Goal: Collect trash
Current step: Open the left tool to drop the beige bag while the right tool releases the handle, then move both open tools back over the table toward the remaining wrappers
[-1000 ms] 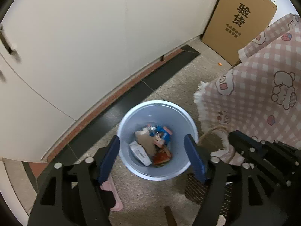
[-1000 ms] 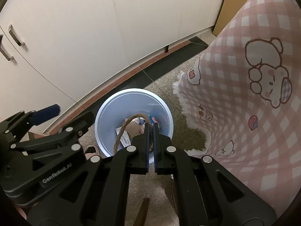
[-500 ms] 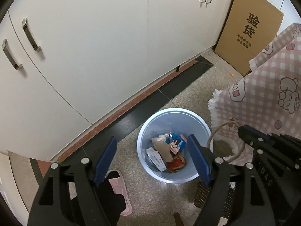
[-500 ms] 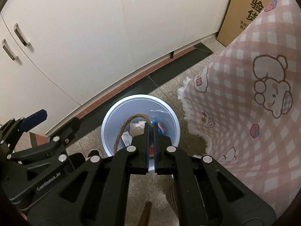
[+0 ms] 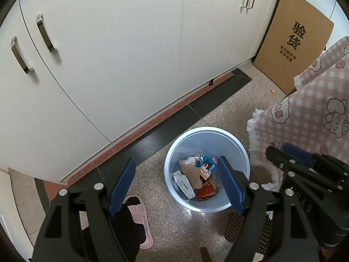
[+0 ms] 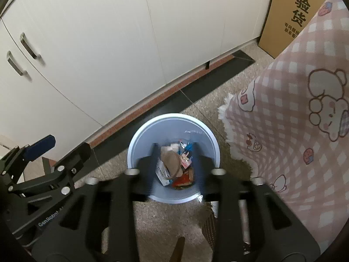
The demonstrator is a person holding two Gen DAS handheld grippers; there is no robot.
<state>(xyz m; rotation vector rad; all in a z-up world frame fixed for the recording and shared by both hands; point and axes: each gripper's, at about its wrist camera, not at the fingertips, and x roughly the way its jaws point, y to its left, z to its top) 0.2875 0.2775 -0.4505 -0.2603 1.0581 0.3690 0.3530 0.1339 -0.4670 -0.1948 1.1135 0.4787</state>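
Note:
A light blue trash bin [image 5: 235, 150] stands on the speckled floor below both grippers; it also shows in the right wrist view [image 6: 148, 135]. Inside lie wrappers, a white packet, a red wrapper and a brown rope-handled piece [image 6: 172, 163]. My left gripper [image 5: 176, 183] is open and empty, high above the bin. My right gripper [image 6: 173, 152] is open above the bin, its fingers blurred, with nothing between them.
White cabinet doors [image 5: 109, 54] run along the back. A cardboard box [image 5: 292, 41] leans at the far right. A pink checked cloth [image 6: 294, 109] hangs at the right. A pink slipper [image 5: 141, 220] lies left of the bin.
My right gripper opened and the brown rope-handled piece it held now lies in the bin. Both grippers have risen away from the bin.

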